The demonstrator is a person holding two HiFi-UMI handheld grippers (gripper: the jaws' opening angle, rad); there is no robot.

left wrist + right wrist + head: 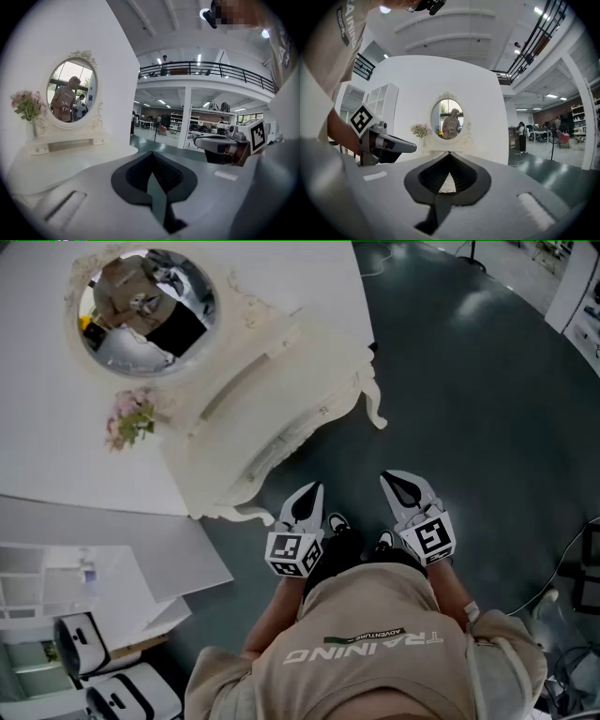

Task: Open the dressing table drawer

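The cream dressing table [253, 390] stands against a white wall, with an oval mirror [145, 310] and pink flowers [131, 418] on it. Its drawer front [286, 442] faces me and sits flush, closed. My left gripper [314, 488] is held in front of me, shut and empty, a short way from the table's front. My right gripper [389, 479] hangs beside it, also shut with nothing between its jaws. In the left gripper view the tabletop [61, 154] lies to the left of the left gripper [151, 154]. The right gripper view looks straight past the right gripper [449, 154] at the mirror [449, 119].
White shelving [56, 582] and white devices [89, 648] stand at the lower left. The dark floor [469, 381] stretches to the right of the table. Cables [562, 563] lie at the far right. The table's curved leg [375, 409] sticks out.
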